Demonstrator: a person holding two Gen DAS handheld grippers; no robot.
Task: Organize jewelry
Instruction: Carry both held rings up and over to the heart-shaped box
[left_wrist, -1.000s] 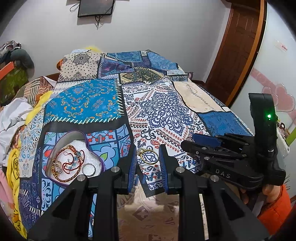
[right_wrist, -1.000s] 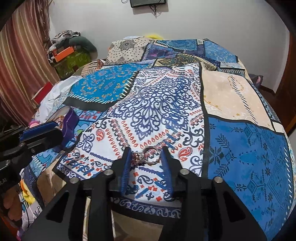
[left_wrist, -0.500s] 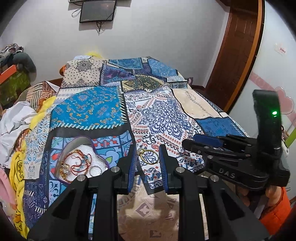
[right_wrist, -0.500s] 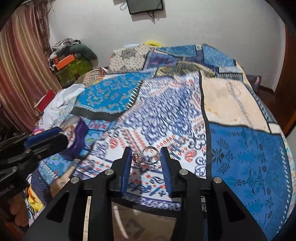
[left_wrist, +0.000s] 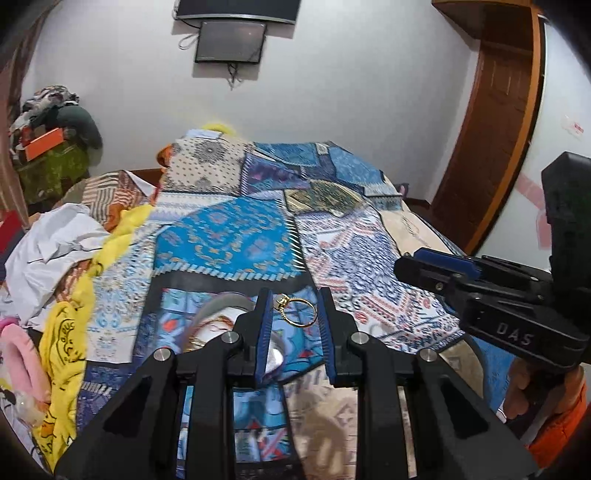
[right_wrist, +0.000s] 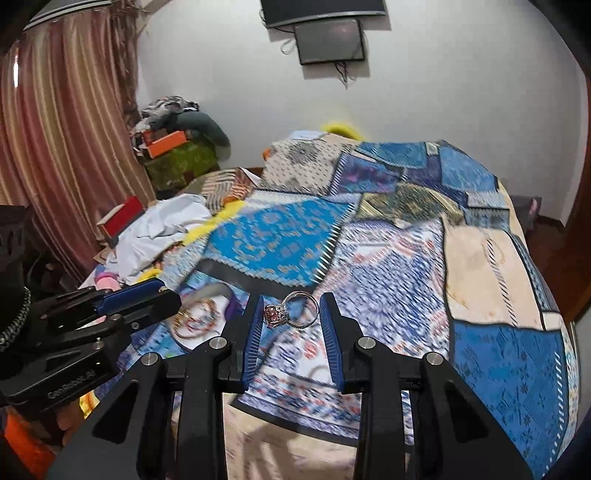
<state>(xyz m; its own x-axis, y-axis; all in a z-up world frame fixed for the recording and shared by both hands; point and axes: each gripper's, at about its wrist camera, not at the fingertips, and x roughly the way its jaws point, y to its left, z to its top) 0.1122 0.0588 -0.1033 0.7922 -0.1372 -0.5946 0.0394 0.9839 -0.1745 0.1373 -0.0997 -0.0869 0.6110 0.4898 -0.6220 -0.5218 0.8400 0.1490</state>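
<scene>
Both hand-held grippers raised off bed (left_wrist: 229, 236) since earlier frame; gold ring (left_wrist: 300, 313) pinched by left hand-held gripper (left_wrist: 295, 317), silver stone ring (right_wrist: 291, 310) by right hand-held gripper (right_wrist: 291, 317), frame centre.

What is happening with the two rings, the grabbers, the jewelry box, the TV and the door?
Left gripper: shut on gold ring.
Gold ring: held off the bed.
Right gripper: shut on silver ring.
Silver ring: held, stone facing left.
Jewelry box: open, bangles inside.
TV: off.
Door: closed.
</scene>
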